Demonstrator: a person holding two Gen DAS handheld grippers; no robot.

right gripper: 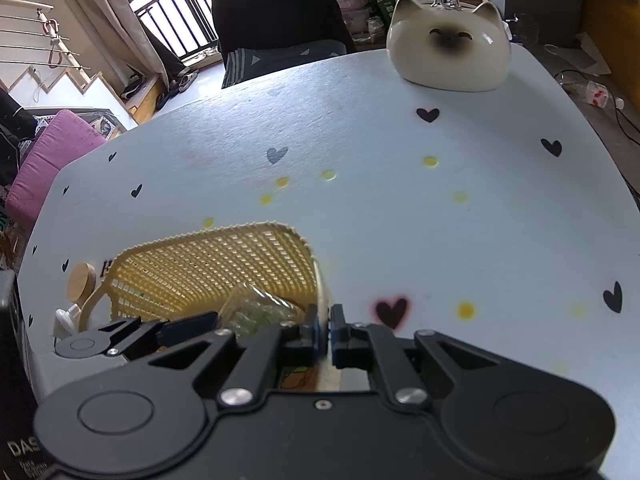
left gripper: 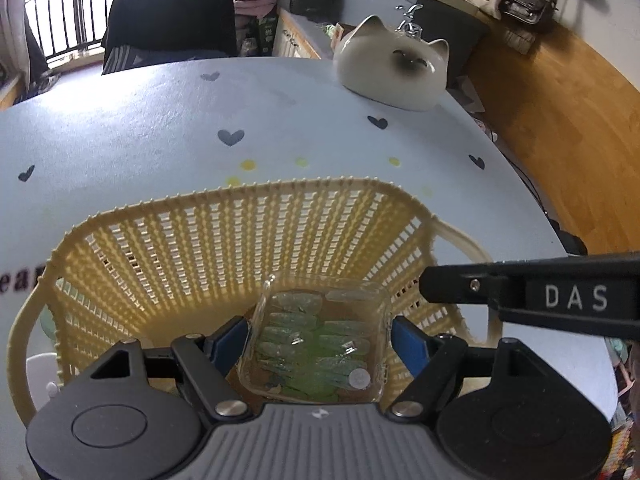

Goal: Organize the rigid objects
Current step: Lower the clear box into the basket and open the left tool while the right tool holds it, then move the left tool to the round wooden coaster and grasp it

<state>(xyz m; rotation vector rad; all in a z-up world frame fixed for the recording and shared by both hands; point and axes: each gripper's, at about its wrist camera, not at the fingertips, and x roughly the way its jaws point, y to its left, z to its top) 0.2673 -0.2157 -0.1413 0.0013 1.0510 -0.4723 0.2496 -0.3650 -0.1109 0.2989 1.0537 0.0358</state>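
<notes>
Left tool (left gripper: 318, 338) astride one box (left gripper: 316, 344), one basket (left gripper: 224, 236)

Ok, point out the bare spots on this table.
Free: the wide stretch of table between the basket and the cat figurine, and right of the basket. Crowded: inside the basket and at its left end.

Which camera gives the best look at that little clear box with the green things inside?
The left wrist view: the clear box sits central and close inside the yellow basket. In the right wrist view only part of it shows, low and half hidden by the tongs.
</notes>
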